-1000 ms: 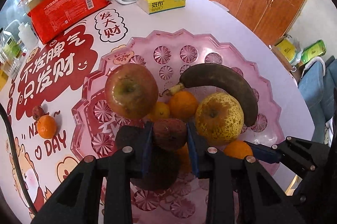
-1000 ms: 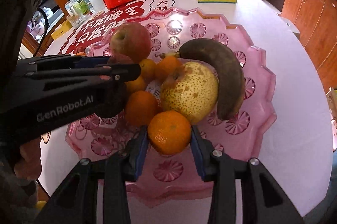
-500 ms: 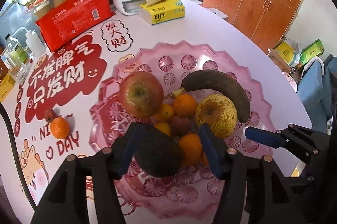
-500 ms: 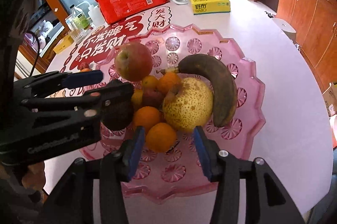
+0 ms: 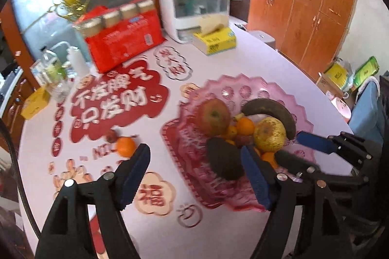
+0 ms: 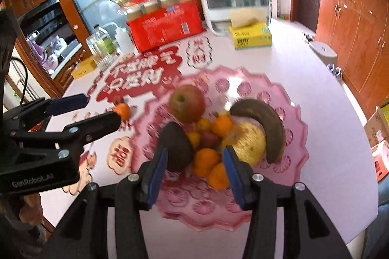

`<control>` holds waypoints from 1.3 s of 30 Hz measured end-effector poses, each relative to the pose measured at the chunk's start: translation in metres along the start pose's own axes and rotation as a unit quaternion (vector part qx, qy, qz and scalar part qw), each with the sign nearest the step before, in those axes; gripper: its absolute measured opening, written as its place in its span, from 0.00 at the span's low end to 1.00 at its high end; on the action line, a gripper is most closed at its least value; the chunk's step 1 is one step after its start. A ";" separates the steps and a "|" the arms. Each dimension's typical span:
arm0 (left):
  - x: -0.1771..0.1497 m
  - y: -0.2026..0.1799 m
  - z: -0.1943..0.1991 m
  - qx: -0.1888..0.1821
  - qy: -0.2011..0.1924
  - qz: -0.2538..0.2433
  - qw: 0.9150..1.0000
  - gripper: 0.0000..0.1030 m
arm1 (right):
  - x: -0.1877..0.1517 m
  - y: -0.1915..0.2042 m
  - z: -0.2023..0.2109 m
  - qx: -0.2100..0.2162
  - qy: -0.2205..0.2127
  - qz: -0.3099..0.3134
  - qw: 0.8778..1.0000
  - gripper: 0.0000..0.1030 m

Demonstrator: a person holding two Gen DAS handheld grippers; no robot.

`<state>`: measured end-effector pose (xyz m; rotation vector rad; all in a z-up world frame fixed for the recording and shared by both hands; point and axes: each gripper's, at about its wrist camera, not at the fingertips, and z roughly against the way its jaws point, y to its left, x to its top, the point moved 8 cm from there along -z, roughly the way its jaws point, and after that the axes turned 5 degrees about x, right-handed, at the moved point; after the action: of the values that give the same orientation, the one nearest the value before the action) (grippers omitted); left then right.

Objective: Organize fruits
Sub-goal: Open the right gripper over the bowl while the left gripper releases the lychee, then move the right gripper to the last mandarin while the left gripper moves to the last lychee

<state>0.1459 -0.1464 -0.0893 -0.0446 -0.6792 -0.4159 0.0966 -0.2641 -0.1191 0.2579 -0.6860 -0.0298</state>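
Note:
A pink scalloped plate (image 5: 255, 88) (image 6: 267, 91) holds a red apple (image 5: 214, 116) (image 6: 187, 103), a dark banana (image 5: 269, 113) (image 6: 265, 122), a speckled pear (image 5: 269, 134) (image 6: 250, 144), a dark avocado (image 5: 225, 159) (image 6: 177, 147) and several small oranges (image 6: 205, 160). My left gripper (image 5: 194, 161) (image 6: 80, 110) hangs above the plate's left edge, its jaws opening and nothing between them. A loose orange (image 5: 125, 146) (image 6: 122, 111) and a small reddish fruit (image 5: 111, 136) lie on the table to the plate's left. Raised over the plate's near side, my right gripper (image 6: 195, 161) (image 5: 316, 142) is open and holds nothing.
A red pack of jars (image 5: 124, 47), a yellow tissue box (image 5: 215, 41) and a white appliance (image 5: 197, 8) stand at the table's back. Bottles (image 5: 52, 74) crowd the far left. The table edge curves close on the right, with wooden cabinets beyond. A hand (image 6: 26, 212) holds the left gripper.
My left gripper let go of a dark red fruit in the plate, opened wide, rose and swung left. My right gripper released an orange onto the pile and lifted away.

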 end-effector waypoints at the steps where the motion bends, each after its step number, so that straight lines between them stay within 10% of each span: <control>1: -0.001 0.010 0.008 0.006 -0.005 0.002 1.000 0.74 | 0.003 0.005 0.003 0.000 -0.006 0.002 1.000 0.47; 23: 0.016 0.238 0.113 0.106 -0.090 0.022 0.990 0.81 | 0.081 0.155 0.017 0.008 -0.091 0.052 0.994 0.47; 39: 0.003 0.254 -0.061 0.008 0.024 -0.021 0.999 0.80 | 0.069 0.189 -0.112 -0.012 0.000 0.025 1.000 0.47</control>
<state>0.2827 0.0746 -0.1112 -0.0052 -0.6371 -0.4500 0.2095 -0.0635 -0.1132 0.2180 -0.6919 0.0107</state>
